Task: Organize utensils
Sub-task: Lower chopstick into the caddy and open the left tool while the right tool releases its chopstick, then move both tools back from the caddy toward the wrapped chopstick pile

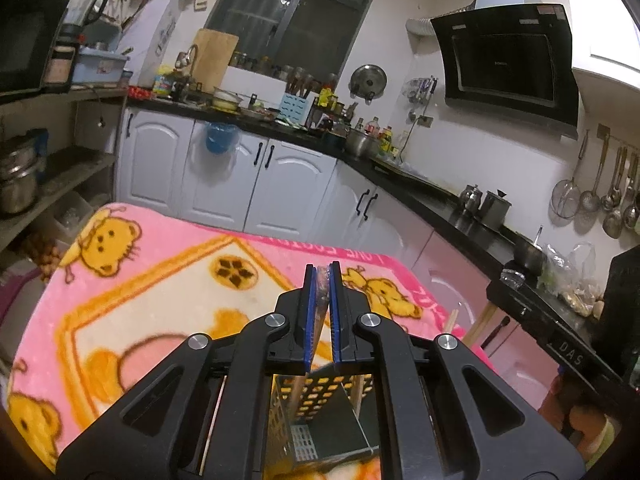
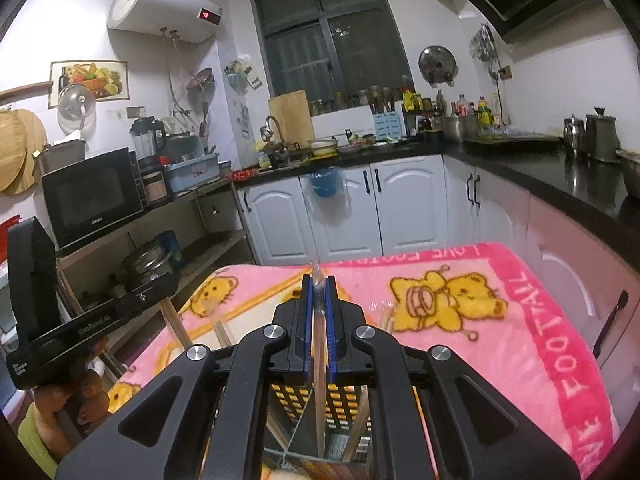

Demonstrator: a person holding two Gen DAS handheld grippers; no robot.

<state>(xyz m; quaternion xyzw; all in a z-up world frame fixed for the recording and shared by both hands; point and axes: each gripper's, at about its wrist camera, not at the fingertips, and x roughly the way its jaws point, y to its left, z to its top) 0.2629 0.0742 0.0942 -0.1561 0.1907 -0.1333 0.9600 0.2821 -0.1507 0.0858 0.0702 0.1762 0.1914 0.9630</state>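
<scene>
Fuzzy pink blanket (image 1: 168, 272), glossy countertop (image 2: 560, 176)

White cabinets (image 2: 352, 208), black countertop (image 2: 552, 172) — dark window (image 2: 332, 32), microwave (image 2: 92, 196) on shelf.

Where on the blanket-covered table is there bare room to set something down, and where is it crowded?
Free: the pink blanket beyond and to both sides of the grippers, the cream centre and the bear-printed far corners. Crowded: directly under the left gripper and right gripper, where the perforated orange utensil holder stands with sticks in it.
</scene>
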